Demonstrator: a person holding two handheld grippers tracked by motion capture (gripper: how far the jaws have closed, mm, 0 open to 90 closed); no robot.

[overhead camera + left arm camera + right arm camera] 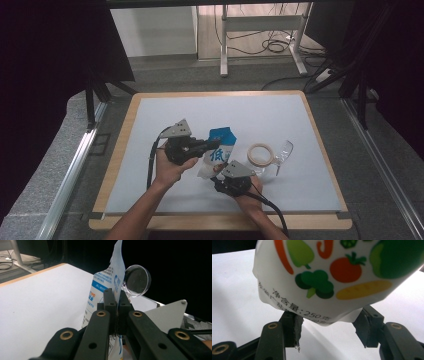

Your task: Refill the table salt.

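Holding pouch (218, 150): your left gripper (214, 144) clamps its edge, right gripper (327, 326) jaws apart around the bottom; next, squeeze there.

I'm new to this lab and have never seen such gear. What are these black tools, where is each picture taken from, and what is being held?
A person works at a table with a hand-held gripper in each hand: a two-jawed clamp they squeeze themselves. The high view looks down from above; the other two pictures come from cameras riding on each tool, looking along its jaws.

The left hand-held gripper is shut on the thin edge of a blue and white pouch, seen close up at. The right hand-held gripper has its jaws either side of the pouch's lower end, printed with vegetables, not clearly pressing.

On the table lie a tape roll and a clear glass on its side.
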